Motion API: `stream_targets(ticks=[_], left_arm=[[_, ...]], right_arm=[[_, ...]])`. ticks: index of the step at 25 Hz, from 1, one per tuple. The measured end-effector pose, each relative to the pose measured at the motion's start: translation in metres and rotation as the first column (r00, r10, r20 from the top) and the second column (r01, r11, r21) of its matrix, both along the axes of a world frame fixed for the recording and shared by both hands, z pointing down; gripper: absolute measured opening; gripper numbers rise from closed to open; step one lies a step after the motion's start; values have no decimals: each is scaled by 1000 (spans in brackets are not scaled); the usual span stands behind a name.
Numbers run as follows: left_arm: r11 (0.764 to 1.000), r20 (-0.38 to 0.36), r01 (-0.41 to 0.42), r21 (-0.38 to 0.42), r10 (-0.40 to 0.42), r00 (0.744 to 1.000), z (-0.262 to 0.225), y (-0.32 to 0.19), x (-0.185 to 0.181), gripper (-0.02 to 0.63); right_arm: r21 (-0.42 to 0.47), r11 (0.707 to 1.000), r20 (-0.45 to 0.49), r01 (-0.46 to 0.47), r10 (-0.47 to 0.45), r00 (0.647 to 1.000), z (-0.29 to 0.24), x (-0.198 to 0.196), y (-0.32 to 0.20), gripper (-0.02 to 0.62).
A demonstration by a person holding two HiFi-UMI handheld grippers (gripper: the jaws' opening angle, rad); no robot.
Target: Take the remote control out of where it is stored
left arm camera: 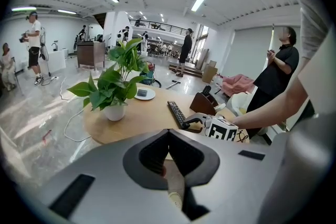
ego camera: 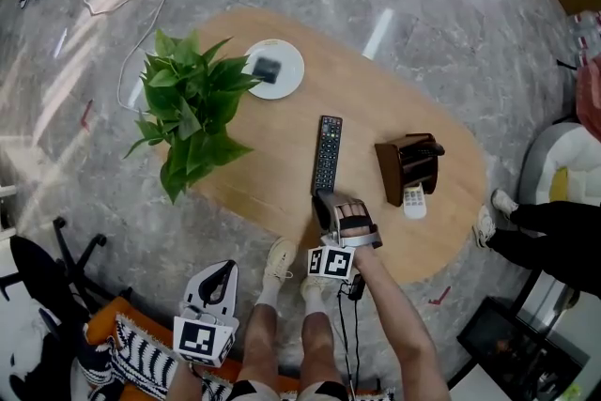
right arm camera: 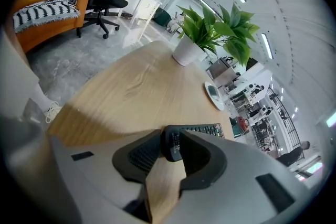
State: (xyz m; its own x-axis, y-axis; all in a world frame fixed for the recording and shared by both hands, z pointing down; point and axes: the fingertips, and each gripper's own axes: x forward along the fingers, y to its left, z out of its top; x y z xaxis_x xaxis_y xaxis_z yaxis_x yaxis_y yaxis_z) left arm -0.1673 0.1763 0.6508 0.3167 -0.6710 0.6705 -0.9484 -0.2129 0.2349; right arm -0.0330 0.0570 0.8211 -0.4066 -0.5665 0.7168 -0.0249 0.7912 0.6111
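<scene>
The right claw (right arm camera: 171, 145) is clenched on the near end of the black remote control (ego camera: 327, 152), which lies on the counter (ego camera: 272, 122) at mid-frame, left of the brown holder (ego camera: 402, 170) and clear of it. Removal looks complete, so the next move likely calls for letting go and backing away.

Remote (ego camera: 327, 153) lying mid counter (ego camera: 376, 94); plant (ego camera: 188, 108) sitting L of it, holder (ego camera: 390, 172) R, plate (ego camera: 291, 59) behind.
</scene>
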Motion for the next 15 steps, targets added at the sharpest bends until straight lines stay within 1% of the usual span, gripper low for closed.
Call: stream_targets(ticks=[2, 4, 7, 12, 15], left_arm=[[1000, -9, 4, 2, -4, 1000, 0, 1, 2, 6], [1000, -11, 6, 1, -6, 1000, 0, 3, 2, 6], [1000, 2, 8, 1, -8, 1000, -5, 2, 0, 6], [1000, 0, 9, 16, -9, 1000, -14, 1, 1, 6], [1000, -1, 6, 30, -6, 1000, -20, -2, 3, 6]], right_arm=[[-13, 1000, 13, -10, 10, 1000, 0, 0, -1, 112], [-45, 999, 22, -22, 23, 999, 1, -1, 0, 111], [-84, 996, 30, -32, 35, 999, -1, -3, 2, 112], [-85, 996, 44, -39, 43, 998, -14, -4, 1, 112], [-64, 996, 55, -59, 63, 996, -26, -1, -4, 112]])
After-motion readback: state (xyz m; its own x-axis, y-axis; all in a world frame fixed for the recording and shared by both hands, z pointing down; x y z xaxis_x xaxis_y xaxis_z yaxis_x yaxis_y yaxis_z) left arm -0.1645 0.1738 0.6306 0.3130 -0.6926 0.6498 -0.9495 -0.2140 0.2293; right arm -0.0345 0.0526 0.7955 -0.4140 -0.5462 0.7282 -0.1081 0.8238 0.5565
